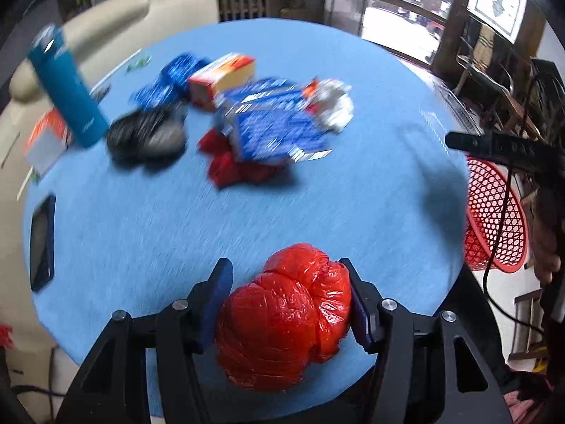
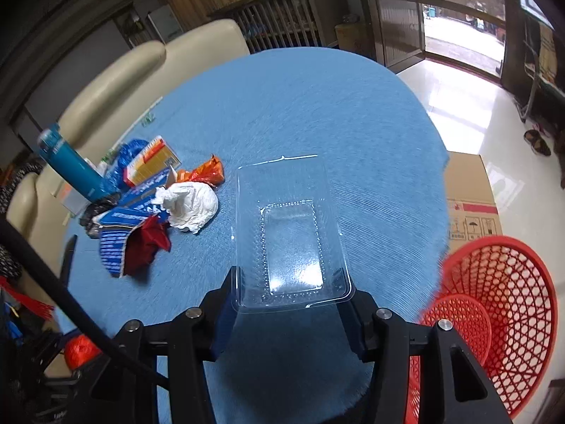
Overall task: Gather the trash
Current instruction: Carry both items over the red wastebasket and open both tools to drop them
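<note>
Crumpled red plastic, a glossy, creased red bag (image 1: 286,318) balled into a lump, sits nearest the left wrist camera, clamped between the blue pads of the left hand-held gripper (image 1: 287,304) just above the blue tabletop (image 1: 176,219). Nearest the right wrist camera, the right hand-held gripper (image 2: 291,298) is closed on the near end of a clear plastic tray (image 2: 291,233), thin, rigid and rectangular with a raised rim and a sunken panel.

By my reading, the job is at an early stage: two pieces are gripped, neither is in the bin yet, and a whole heap waits.

Left to right in the right wrist view, that heap starts with a smooth teal bottle (image 2: 69,164) standing upright, which may not be trash at all. Beside it lie an orange-and-yellow carton (image 2: 152,162), flattened blue printed cardboard (image 2: 123,226), a dark crumpled bag (image 2: 93,212) and a scrap of deep red wrapping (image 2: 146,243). Next come a soft wad of white tissue (image 2: 190,208) and a shiny orange wrapper (image 2: 206,173) just behind it. Far right, off the tabletop's edge and lower down, stands the red mesh basket (image 2: 505,304), open-lattice plastic, apparently empty. It looks like the likely destination for both held pieces.
</note>
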Demonstrator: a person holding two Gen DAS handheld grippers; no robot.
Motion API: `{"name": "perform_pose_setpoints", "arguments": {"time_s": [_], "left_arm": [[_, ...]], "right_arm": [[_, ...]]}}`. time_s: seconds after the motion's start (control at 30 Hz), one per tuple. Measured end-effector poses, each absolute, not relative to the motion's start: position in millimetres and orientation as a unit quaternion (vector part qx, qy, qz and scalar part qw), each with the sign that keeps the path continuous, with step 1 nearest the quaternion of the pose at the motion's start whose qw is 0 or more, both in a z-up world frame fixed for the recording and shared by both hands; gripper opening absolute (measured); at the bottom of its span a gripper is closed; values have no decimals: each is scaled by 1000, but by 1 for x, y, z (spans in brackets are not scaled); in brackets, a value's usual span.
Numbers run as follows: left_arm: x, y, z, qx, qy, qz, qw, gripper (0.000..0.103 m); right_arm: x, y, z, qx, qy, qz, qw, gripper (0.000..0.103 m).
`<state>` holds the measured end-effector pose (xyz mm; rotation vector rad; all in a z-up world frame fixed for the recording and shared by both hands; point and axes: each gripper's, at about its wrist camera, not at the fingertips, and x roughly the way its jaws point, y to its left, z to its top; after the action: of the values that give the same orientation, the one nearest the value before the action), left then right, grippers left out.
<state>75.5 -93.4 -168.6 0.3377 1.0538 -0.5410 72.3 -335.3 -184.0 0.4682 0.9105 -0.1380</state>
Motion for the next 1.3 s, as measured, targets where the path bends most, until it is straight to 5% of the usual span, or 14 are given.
{"name": "perform_pose_setpoints", "arguments": {"time_s": [0.93,1.1,1.3], "left_arm": [[5,-363,-142,267,453,-455,718,66],[1,-377,-150,276,456,-462,709,70],[12,-359,-156,269,471,-437,717,70]], "right_arm": [[-120,-511,-218,383,423,-153,807,57],[-140,-520,-225,412,417,-134,799,68],[-147,-539,-220,418,375,-180,807,68]]}}
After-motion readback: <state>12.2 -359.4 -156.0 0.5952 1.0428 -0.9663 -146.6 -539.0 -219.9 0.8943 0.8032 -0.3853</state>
